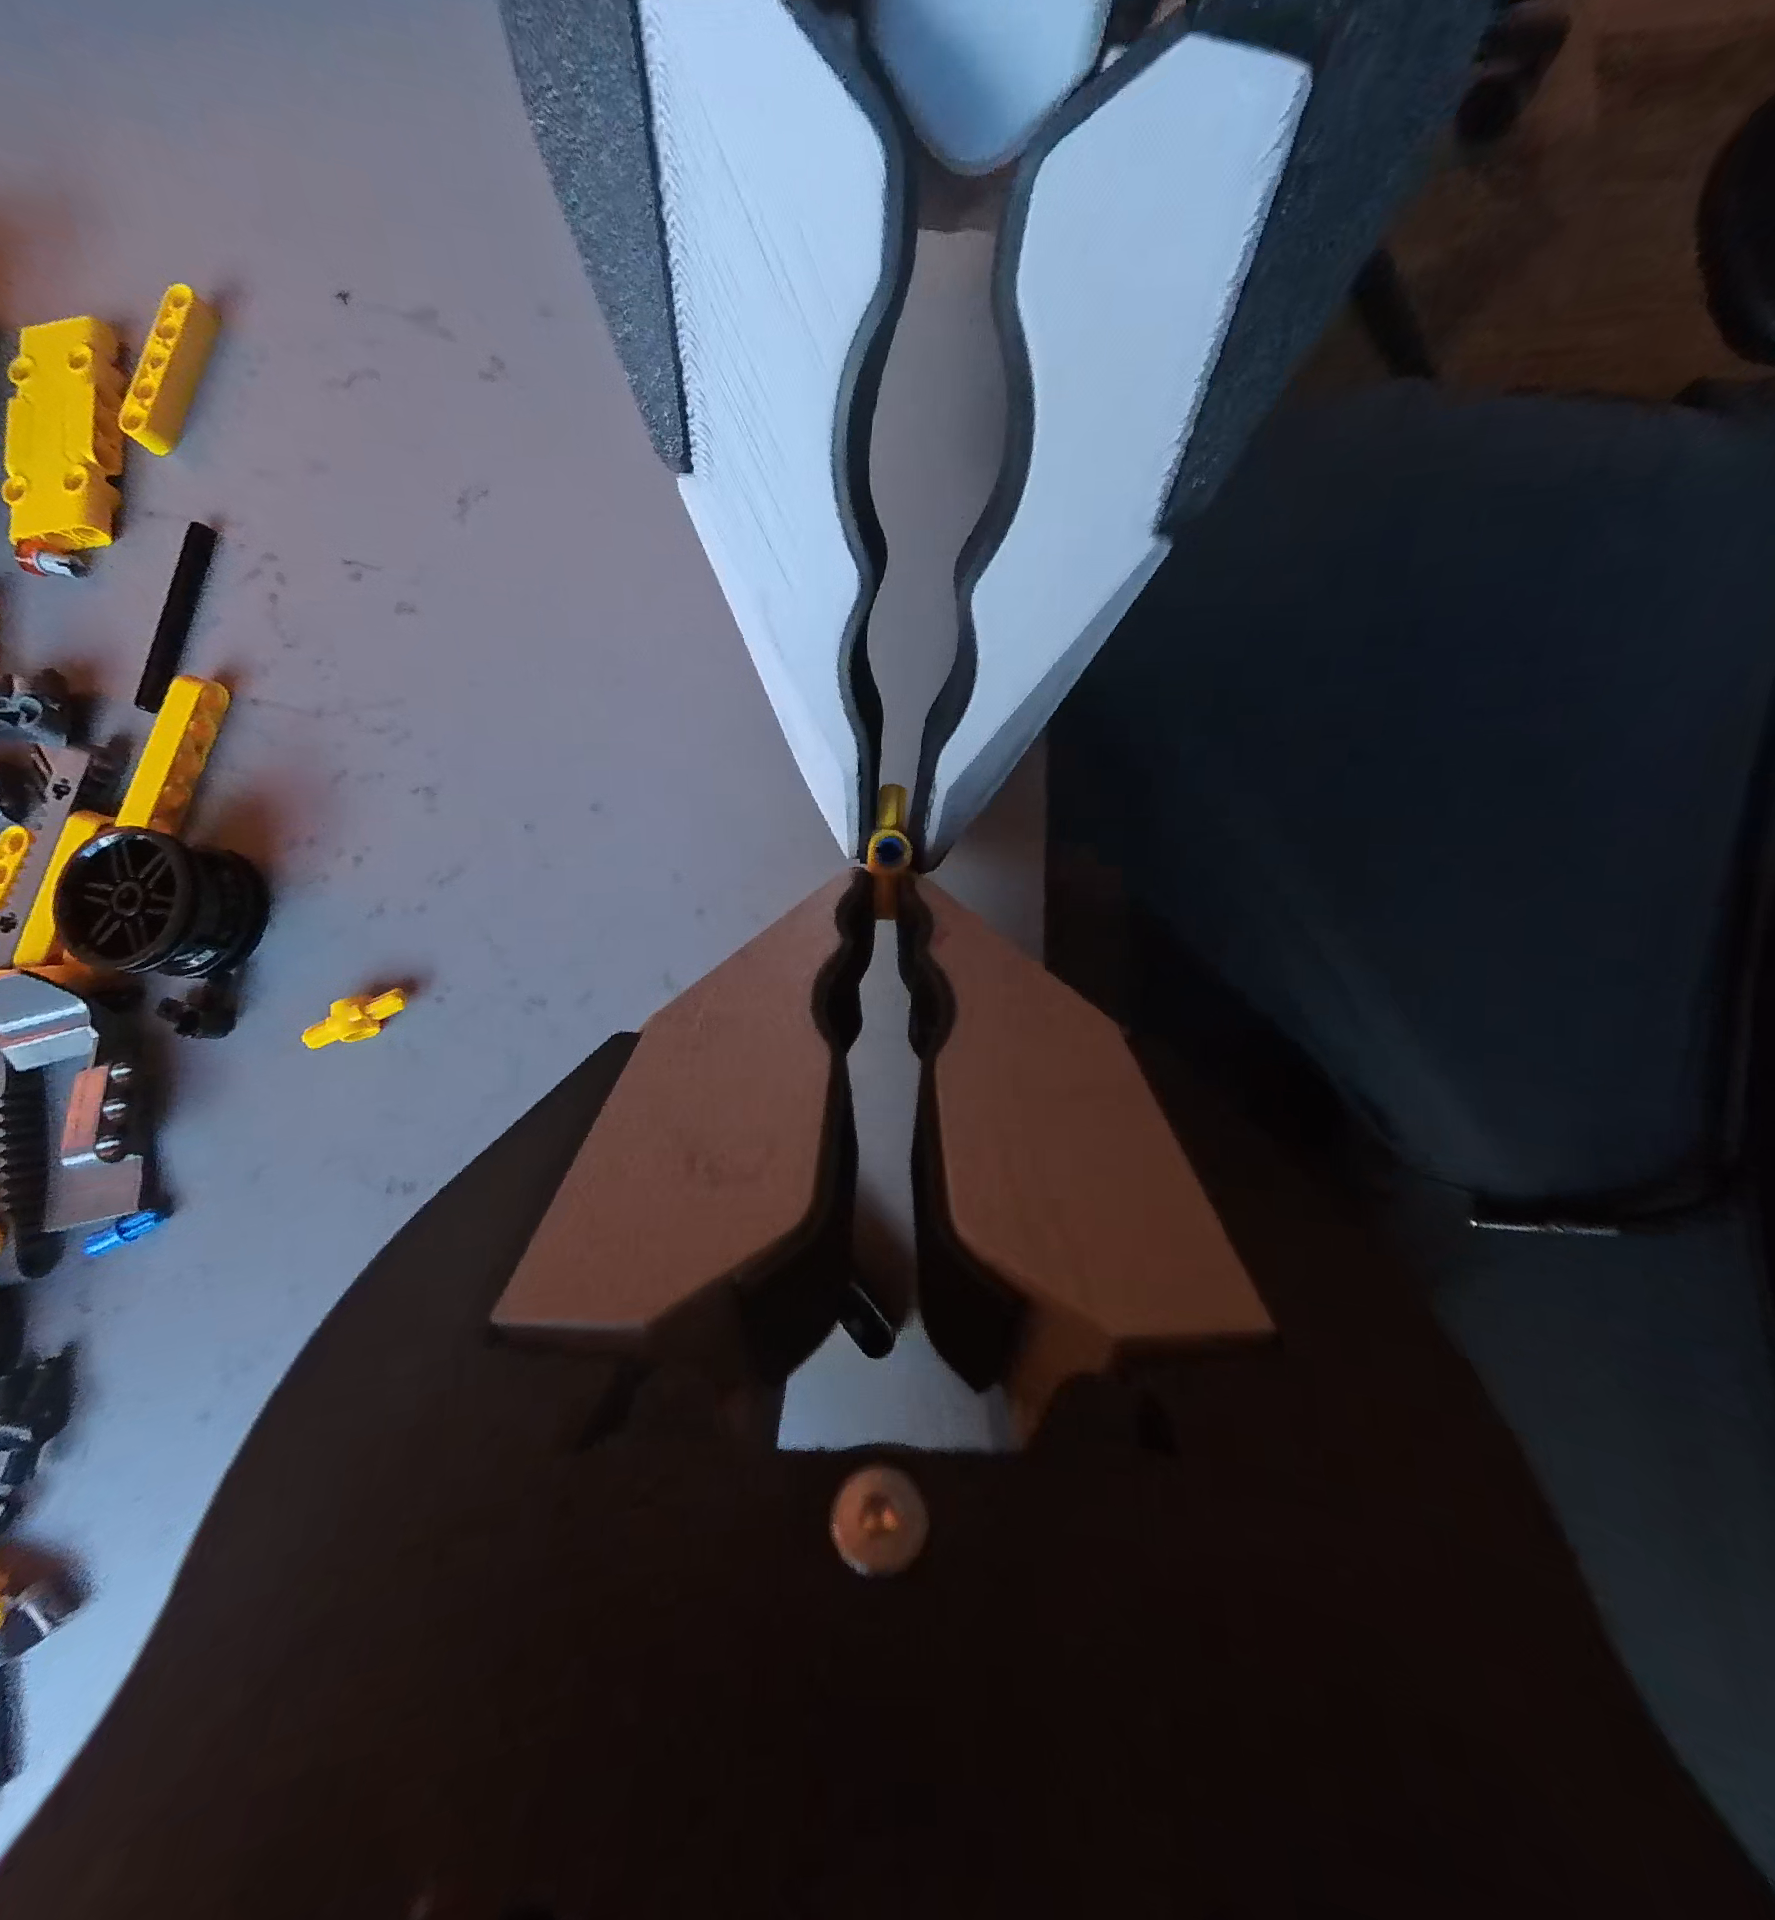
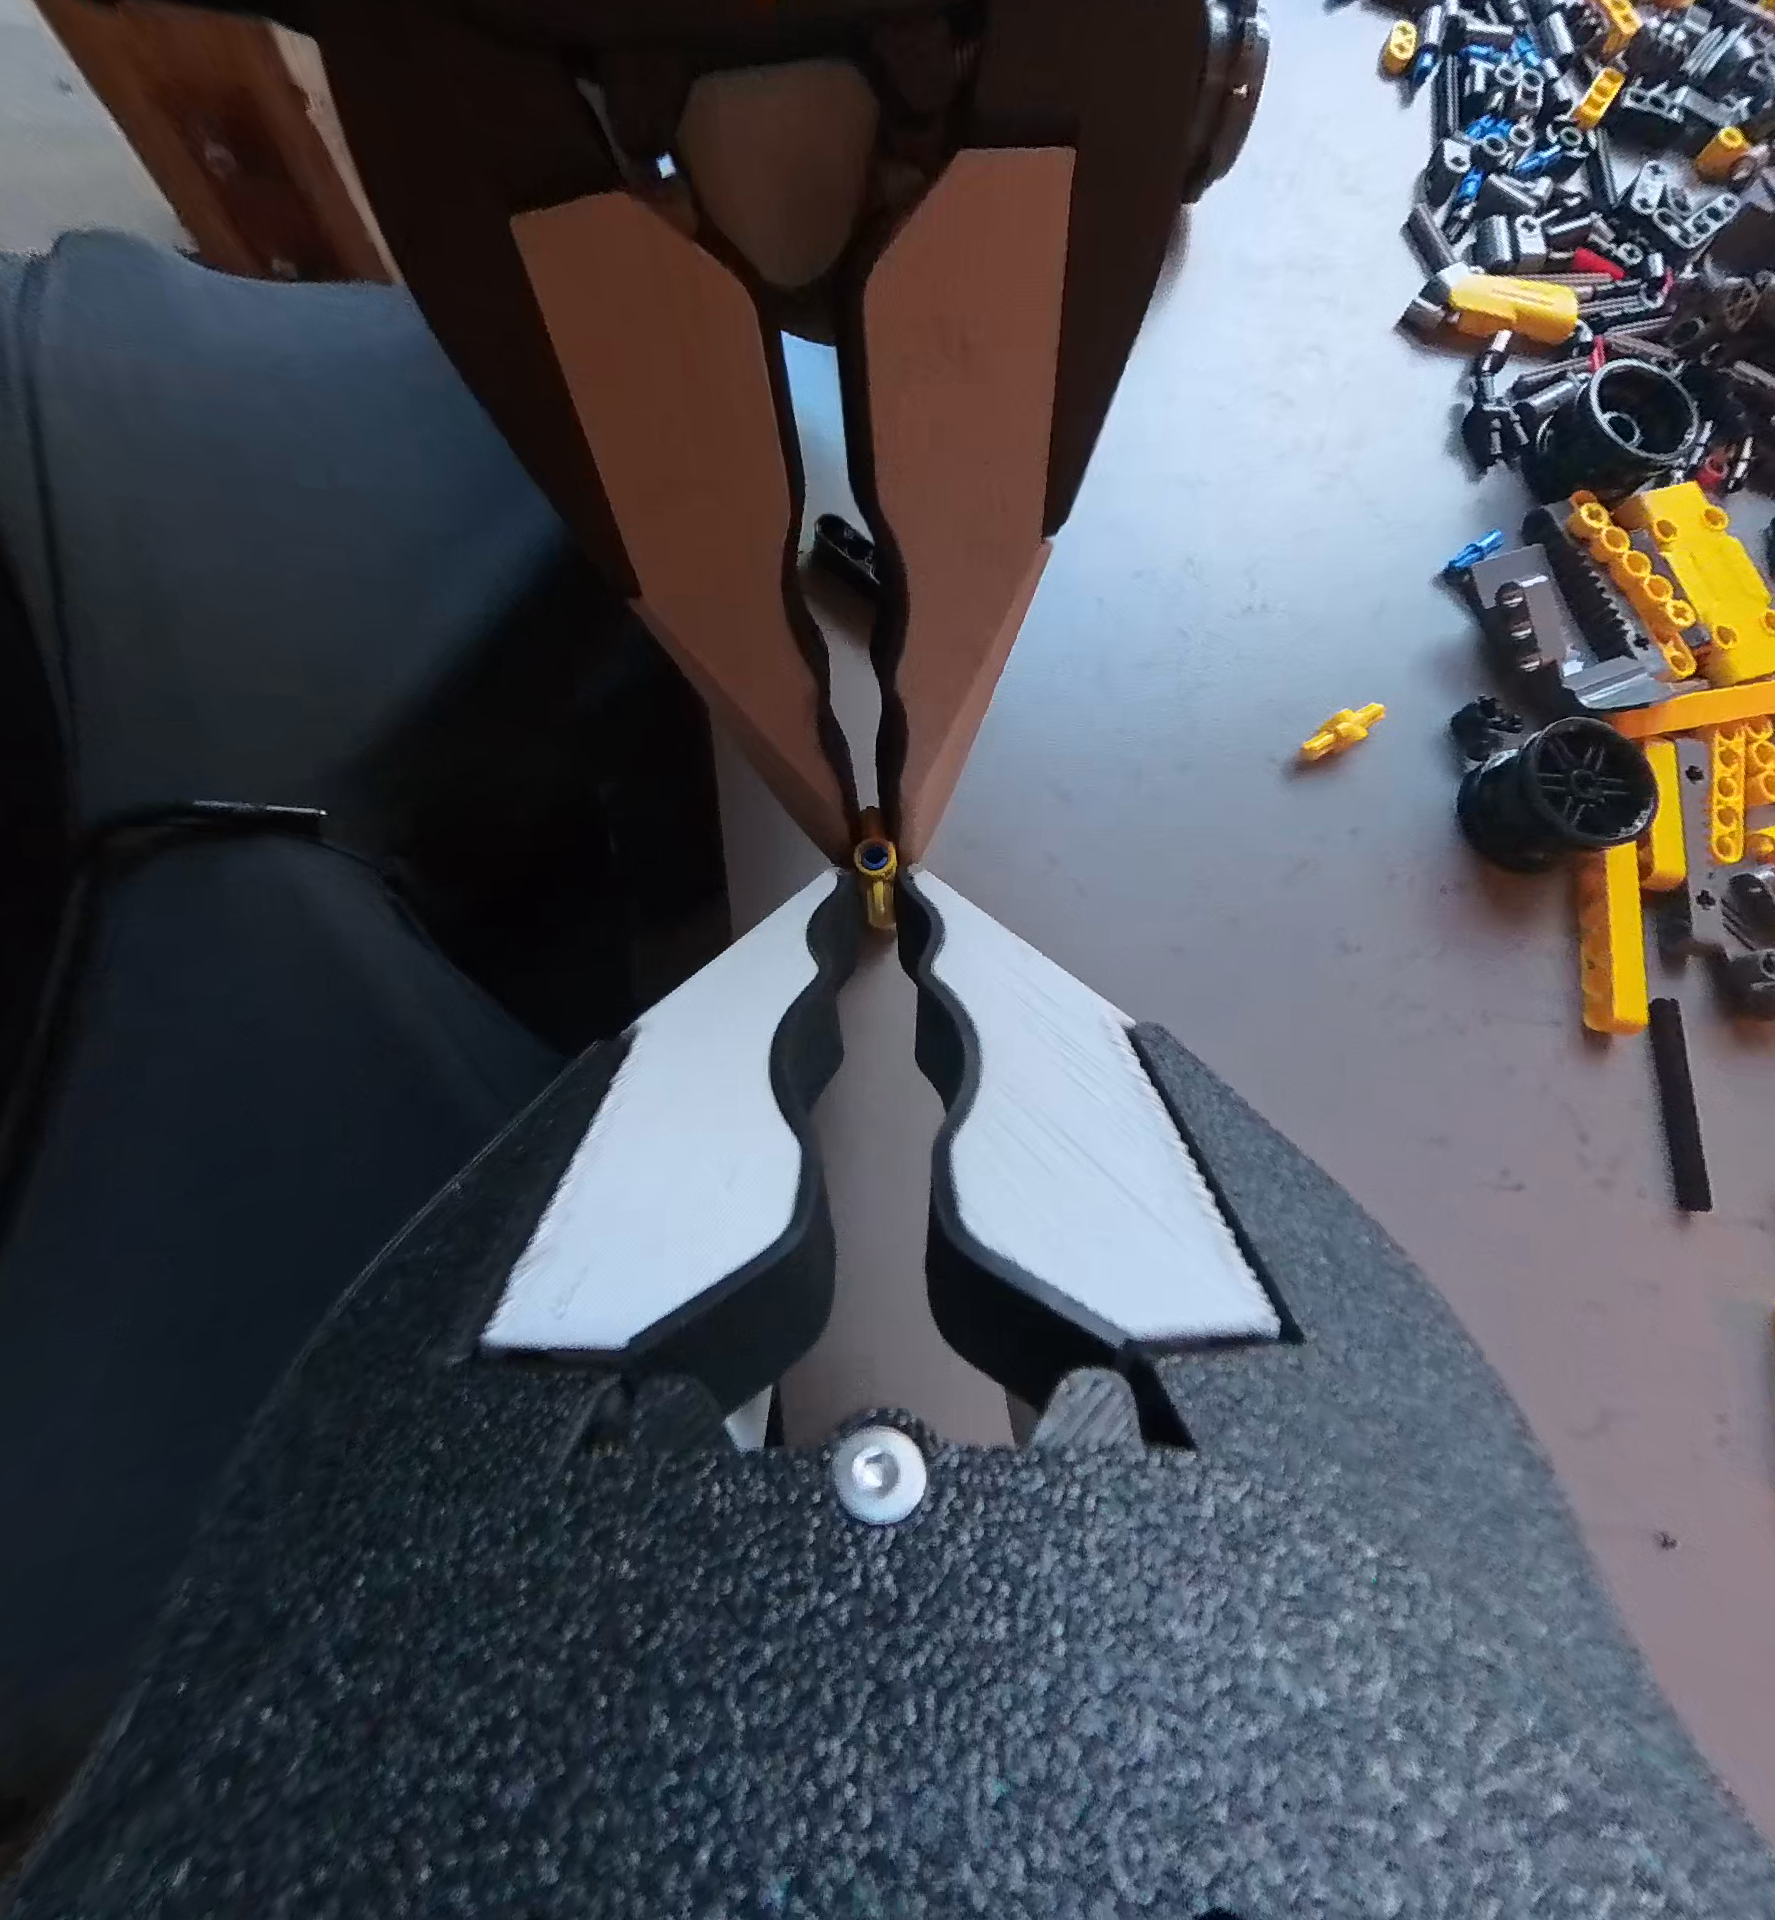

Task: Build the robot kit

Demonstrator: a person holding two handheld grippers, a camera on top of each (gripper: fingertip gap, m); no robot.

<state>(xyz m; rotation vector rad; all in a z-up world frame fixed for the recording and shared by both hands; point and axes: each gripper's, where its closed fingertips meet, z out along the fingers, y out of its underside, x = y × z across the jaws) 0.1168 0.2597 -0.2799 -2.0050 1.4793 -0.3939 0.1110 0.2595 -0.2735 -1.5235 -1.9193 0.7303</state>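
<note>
My left gripper (image 1: 888, 902), with brown fingers, and my right gripper (image 2: 875, 906), with white fingers, meet tip to tip above the near edge of the grey table (image 1: 509, 623). Both are shut on one small yellow connector piece (image 1: 889, 831) with a blue pin in its hole. The piece also shows in the right wrist view (image 2: 875, 858). The right gripper (image 1: 893, 819) comes in from the top of the left wrist view. The left gripper (image 2: 870, 821) comes in from the top of the right wrist view. The piece is held in the air, clear of the table.
A heap of yellow, black and grey building pieces (image 2: 1641, 239) lies on the table. Nearer are a black wheel (image 1: 161, 899), a loose yellow connector (image 1: 353, 1018), a black axle (image 1: 176, 613) and a small black piece (image 2: 847, 556). A dark padded chair (image 1: 1434, 779) stands beyond the table edge. The grippers are tip to tip, or close to it.
</note>
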